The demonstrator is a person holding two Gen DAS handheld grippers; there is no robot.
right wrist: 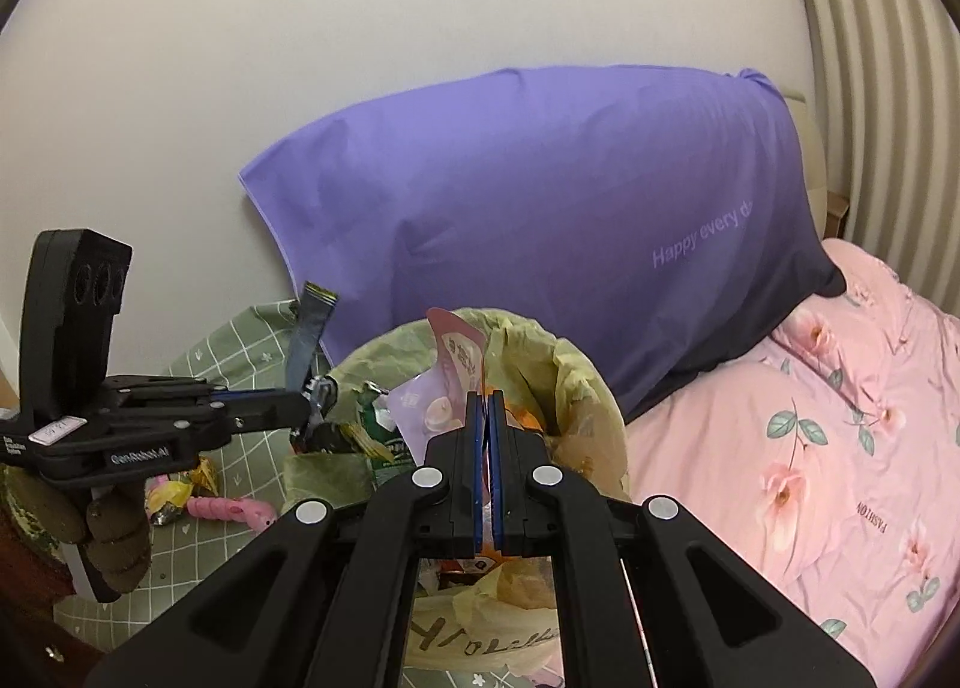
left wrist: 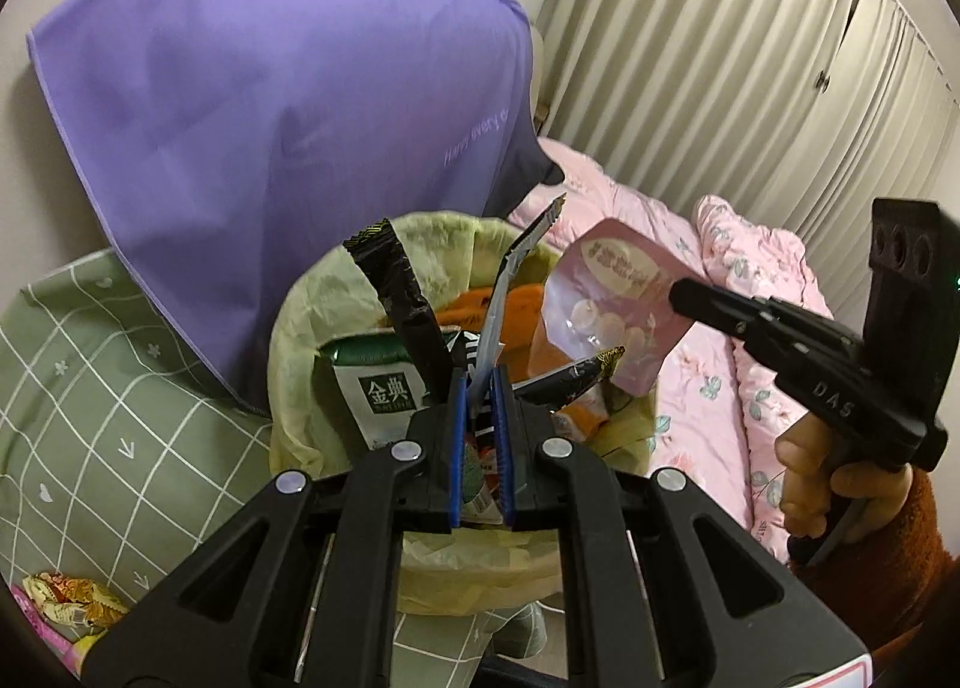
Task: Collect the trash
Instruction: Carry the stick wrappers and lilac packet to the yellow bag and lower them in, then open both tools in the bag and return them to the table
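Left hand-held gripper (left wrist: 480, 388) nipped tight on a grey wrapper (left wrist: 501, 298) over the overfull bin (left wrist: 288, 328); right hand-held gripper (right wrist: 487, 418) clamps the pink pouch (right wrist: 447, 388). Release now, both likely slide off onto the bed (right wrist: 810, 478).

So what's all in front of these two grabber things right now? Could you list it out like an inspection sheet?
Surface: green checked bedsheet beside a pink floral quilt.
Job's things: trash bin with a yellow-green liner, full of wrappers; pink pouch; silver wrapper strip.
Clutter: loose wrappers on the green sheet; a pink item near them.
Grippers: left gripper fingers closed on the silver wrapper strip over the bin; right gripper fingers closed on the pink pouch.
Cables: nothing seen.
Surroundings: purple pillow against a white wall; beige curtain.
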